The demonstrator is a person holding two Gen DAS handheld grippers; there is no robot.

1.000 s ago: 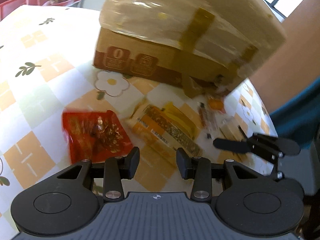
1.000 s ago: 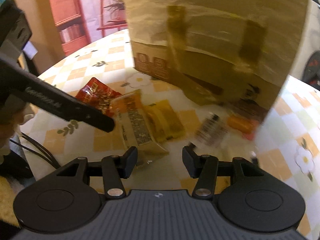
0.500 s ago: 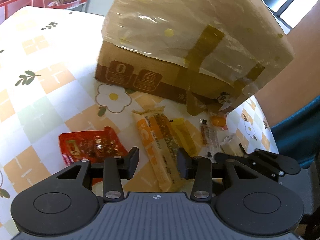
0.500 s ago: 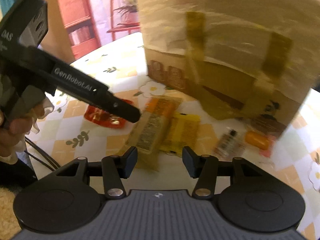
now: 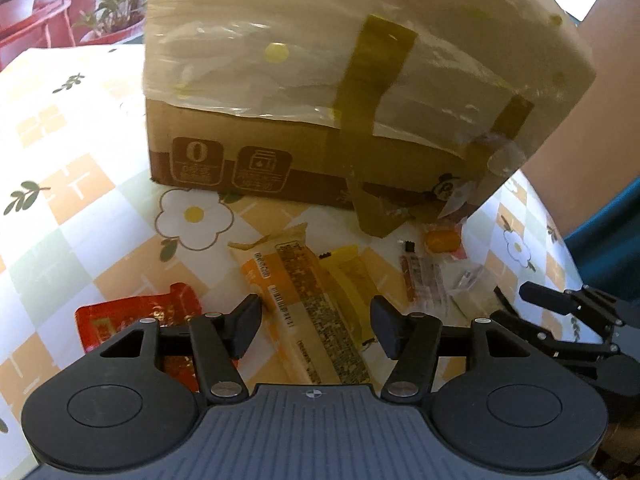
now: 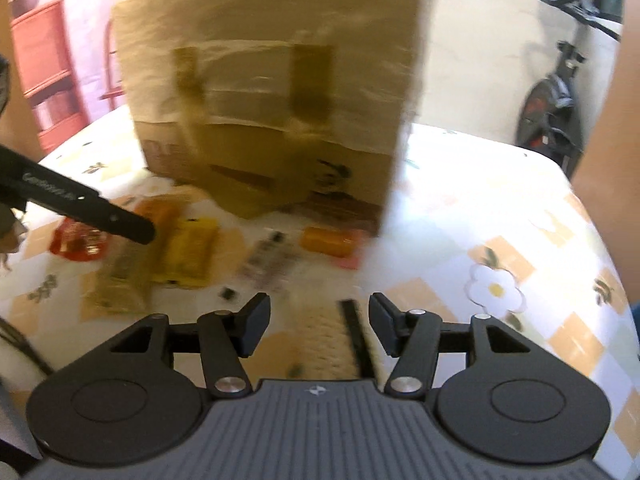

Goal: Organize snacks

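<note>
- Picking up the long orange snack bar (image 5: 304, 308) looks like the step in hand: the left tool (image 5: 316, 326) hangs over it with its fingers spread apart, gripping nothing.
- Lower straight down so the two pads land on either long edge of the bar; it lies a little slantwise, so turn the wrist to match before closing.
- Close gently, since the wrapper is thin and would likely crumple or slide.
- Mind the yellow packet (image 5: 352, 280) touching the bar's right side; a wide pinch could catch both.
- The right tool (image 6: 316, 322) is likewise spread and empty, above a pale packet (image 6: 320, 340) that is too blurred to name.
- The snacks lie scattered on the flowered surface (image 5: 72, 184) in front of the taped cardboard box (image 5: 340, 92): a red pouch (image 5: 136, 320) on the left, an orange sweet (image 5: 442, 240) near the box.
</note>
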